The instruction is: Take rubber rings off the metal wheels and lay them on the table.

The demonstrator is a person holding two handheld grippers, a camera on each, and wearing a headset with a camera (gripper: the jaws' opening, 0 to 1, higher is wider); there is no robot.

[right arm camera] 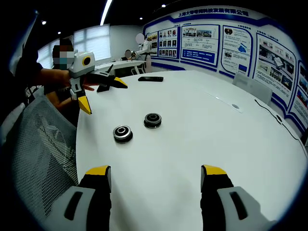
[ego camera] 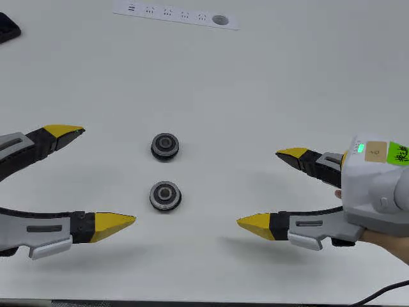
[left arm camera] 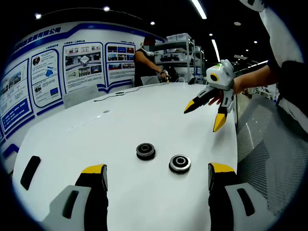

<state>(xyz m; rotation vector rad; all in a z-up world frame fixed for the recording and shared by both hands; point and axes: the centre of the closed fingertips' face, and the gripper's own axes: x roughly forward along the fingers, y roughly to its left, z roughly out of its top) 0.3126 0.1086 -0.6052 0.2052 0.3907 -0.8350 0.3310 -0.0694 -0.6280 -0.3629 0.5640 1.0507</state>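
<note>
Two small metal wheels lie flat on the white table [ego camera: 268, 83], one behind the other. The far wheel [ego camera: 165, 146] [left arm camera: 146, 151] [right arm camera: 152, 120] looks dark all round, with a black rubber ring on it. The near wheel [ego camera: 165, 196] [left arm camera: 180, 163] [right arm camera: 122, 134] shows a brighter silver face inside its dark ring. My left gripper [ego camera: 108, 175] [left arm camera: 158, 169] [right arm camera: 107, 98] is open, left of the wheels and a short way off. My right gripper [ego camera: 257, 187] [right arm camera: 155, 171] [left arm camera: 200, 121] is open on their right, also apart. Both hold nothing.
A white power strip [ego camera: 176, 14] lies at the table's far edge, a black object [ego camera: 7, 27] at the far left. The table's front edge runs just below the grippers. A mesh chair [right arm camera: 38, 144] stands beside the table, and a person [left arm camera: 147, 62] stands at its far end.
</note>
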